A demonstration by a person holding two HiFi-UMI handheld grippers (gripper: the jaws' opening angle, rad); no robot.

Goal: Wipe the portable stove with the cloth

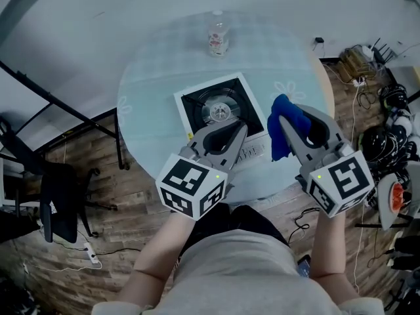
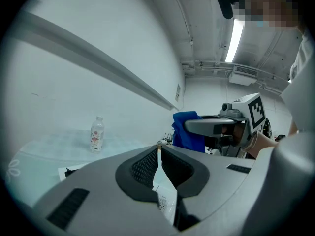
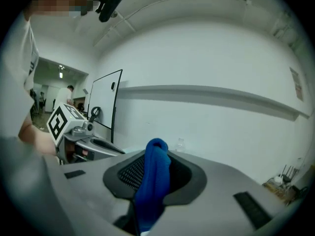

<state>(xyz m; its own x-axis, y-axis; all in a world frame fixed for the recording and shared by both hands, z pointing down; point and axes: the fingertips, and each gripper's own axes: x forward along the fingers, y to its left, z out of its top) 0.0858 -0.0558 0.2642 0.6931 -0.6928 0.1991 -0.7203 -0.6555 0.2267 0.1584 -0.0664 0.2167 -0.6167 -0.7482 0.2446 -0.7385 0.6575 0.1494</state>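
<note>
The portable stove (image 1: 220,107), white with a black top and round burner, lies on the round glass table (image 1: 151,64); its edge shows as stove (image 2: 66,171) in the left gripper view. My right gripper (image 1: 283,120) is shut on the blue cloth (image 1: 282,133), held up off the table to the right of the stove. The same blue cloth (image 3: 153,181) hangs between the jaws of the right gripper (image 3: 155,154). My left gripper (image 1: 241,130) hovers over the stove's near edge, shut with nothing in it, and its jaws meet at the left gripper (image 2: 159,151). The cloth (image 2: 186,132) shows there too.
A small plastic bottle (image 1: 218,38) stands at the table's far side, seen also as bottle (image 2: 97,133). Cables and gear (image 1: 387,130) clutter the floor to the right. A black chair (image 1: 56,195) stands at the left. A wall lies beyond the table.
</note>
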